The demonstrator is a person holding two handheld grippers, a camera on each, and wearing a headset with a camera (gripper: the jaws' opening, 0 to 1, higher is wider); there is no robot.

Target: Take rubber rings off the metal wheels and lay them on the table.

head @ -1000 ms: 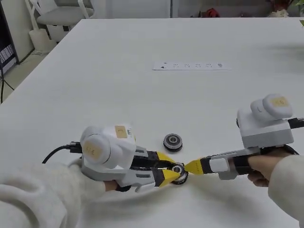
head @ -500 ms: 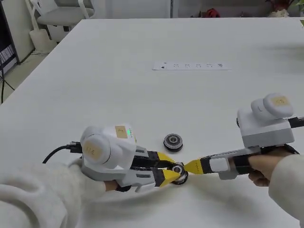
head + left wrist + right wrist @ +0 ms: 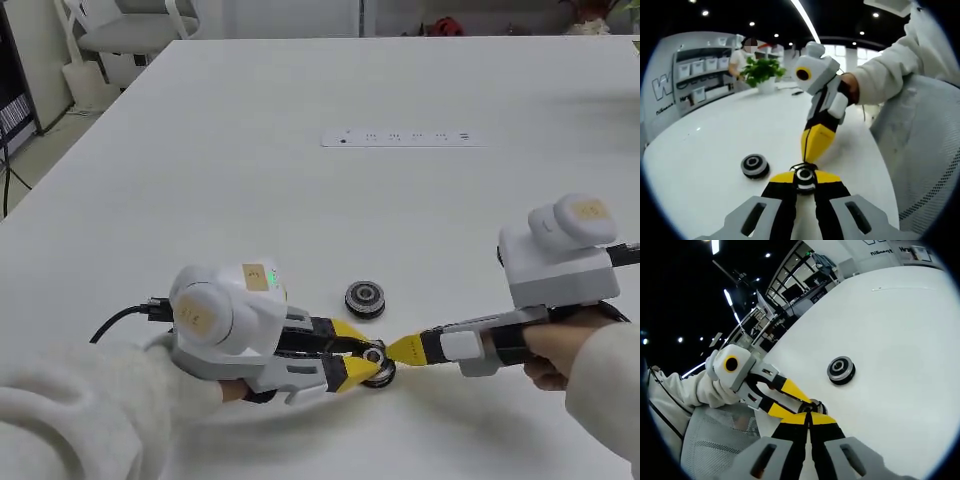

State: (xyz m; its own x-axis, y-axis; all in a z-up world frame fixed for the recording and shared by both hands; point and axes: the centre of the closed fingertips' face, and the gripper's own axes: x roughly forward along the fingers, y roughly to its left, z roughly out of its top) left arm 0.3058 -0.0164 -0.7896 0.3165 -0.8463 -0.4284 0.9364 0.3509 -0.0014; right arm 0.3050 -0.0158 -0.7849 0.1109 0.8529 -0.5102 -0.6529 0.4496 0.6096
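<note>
A small metal wheel (image 3: pixel 377 358) with a black rubber ring is clamped between the yellow tips of my left gripper (image 3: pixel 370 367), low over the table. My right gripper (image 3: pixel 393 351) comes in from the right. Its jaws are shut and their tips pinch the ring at the wheel's rim. In the left gripper view the held wheel (image 3: pixel 805 174) sits between the jaws, with the right gripper (image 3: pixel 809 160) pressing on it from above. A second wheel (image 3: pixel 364 298) with its ring on lies flat on the table just beyond; this second wheel (image 3: pixel 841 369) is also in the right gripper view.
A white power strip (image 3: pixel 404 138) lies across the white table (image 3: pixel 250 170) further back. A black cable (image 3: pixel 120 320) trails from the left gripper. An office chair (image 3: pixel 120 35) stands past the far left corner.
</note>
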